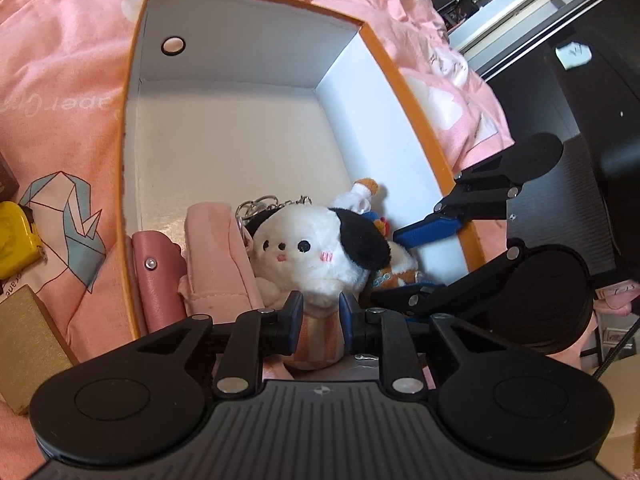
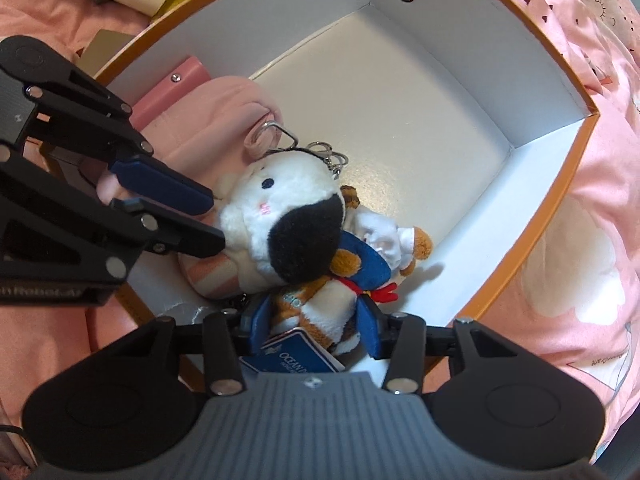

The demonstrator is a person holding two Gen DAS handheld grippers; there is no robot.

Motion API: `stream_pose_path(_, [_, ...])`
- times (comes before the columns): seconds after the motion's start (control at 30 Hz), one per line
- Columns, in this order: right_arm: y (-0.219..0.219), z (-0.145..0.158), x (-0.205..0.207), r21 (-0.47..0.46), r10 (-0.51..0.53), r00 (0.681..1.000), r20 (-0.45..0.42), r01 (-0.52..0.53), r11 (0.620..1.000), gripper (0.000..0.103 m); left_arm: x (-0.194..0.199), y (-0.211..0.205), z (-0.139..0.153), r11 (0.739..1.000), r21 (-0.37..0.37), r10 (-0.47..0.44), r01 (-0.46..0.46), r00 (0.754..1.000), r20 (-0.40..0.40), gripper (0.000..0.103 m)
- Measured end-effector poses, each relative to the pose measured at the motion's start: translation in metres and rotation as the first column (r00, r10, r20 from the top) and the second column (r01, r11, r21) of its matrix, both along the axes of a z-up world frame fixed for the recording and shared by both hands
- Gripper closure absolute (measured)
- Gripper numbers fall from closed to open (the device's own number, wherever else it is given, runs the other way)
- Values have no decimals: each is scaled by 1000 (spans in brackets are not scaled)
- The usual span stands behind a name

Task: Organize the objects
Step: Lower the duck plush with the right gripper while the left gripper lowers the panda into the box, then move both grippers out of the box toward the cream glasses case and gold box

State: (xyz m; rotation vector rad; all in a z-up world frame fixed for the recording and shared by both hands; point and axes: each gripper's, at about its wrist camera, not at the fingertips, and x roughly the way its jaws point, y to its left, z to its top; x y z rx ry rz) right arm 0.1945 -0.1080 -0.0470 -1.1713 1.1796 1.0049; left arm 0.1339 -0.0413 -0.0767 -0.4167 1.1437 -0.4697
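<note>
Orange box [image 1: 404,80] with white interior sits open on a bed covered by a pink printed sheet [image 1: 60,112]. Left gripper [image 1: 320,312] reaches into the near end of the box; its blue-padded fingers [image 1: 294,312] are drawn close and pinch the pink-and-white striped body of a white plush dog [image 1: 304,248] with a black ear. The plush dog stands near the box's near wall, keychain rings at its head. Just left of the plush dog, a pink fabric pouch [image 1: 218,256] leans upright, and left of that a dusty-rose snap case [image 1: 156,280] stands against the left wall. Right gripper [image 2: 316,320] points down into the box; its fingers [image 2: 366,328] stand partly spread on either side of a brown-and-white plush toy [image 2: 320,300] with a blue cap; whether the pads press on it cannot be told. A blue printed tag [image 2: 292,356] lies at that gripper's base. The far half of the box floor is bare white. Outside the box, on the left, a yellow tape measure [image 1: 16,236] and a gold box [image 1: 28,328] lie on the sheet
</note>
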Motion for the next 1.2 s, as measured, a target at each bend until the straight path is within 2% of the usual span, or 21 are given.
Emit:
stream_pose_path(0.07, [-1,8,-2,22,-1,1000,12,0,1000,42,-1,4,5,1000,-9,16,-15,1000,19,75])
stream_pose_path(0.23, [-3,31,-13,95,-26,999,46,22,995,41,-10,11,24,999,2,53,-54,995,89,72])
stream_pose_path(0.4, [-11,54,-33,220,-68,990,123,40,975,41,-21,20,46,993,41,102,-110,980,169,70])
stream_pose_path(0.47, [-23,62,-45,290,-79,986,147,34,956,41,-27,27,55,989,49,128,-140,972,199,69])
stream_pose_path(0.57, [-5,71,-60,420,-88,980,179,4,907,39,-34,37,67,983,45,164,-179,958,237,67])
stream_pose_path(0.63, [3,73,-73,474,-63,978,200,-40,879,38,-40,47,76,978,53,184,-204,949,255,67])
stream_pose_path(0.87, [28,81,-112,501,102,958,269,-230,835,38,-49,78,85,949,98,264,-298,928,264,67])
stream_pose_path(1.0, [46,75,-126,494,203,933,297,-333,803,38,-52,96,82,932,125,302,-340,920,251,67])
stream_pose_path(1.1, [61,70,-134,490,274,917,291,-389,780,39,-53,104,77,922,139,323,-361,916,238,67])
stream_pose_path(1.2, [74,64,-140,473,344,904,253,-426,771,39,-52,110,68,910,188,325,-369,918,226,67])
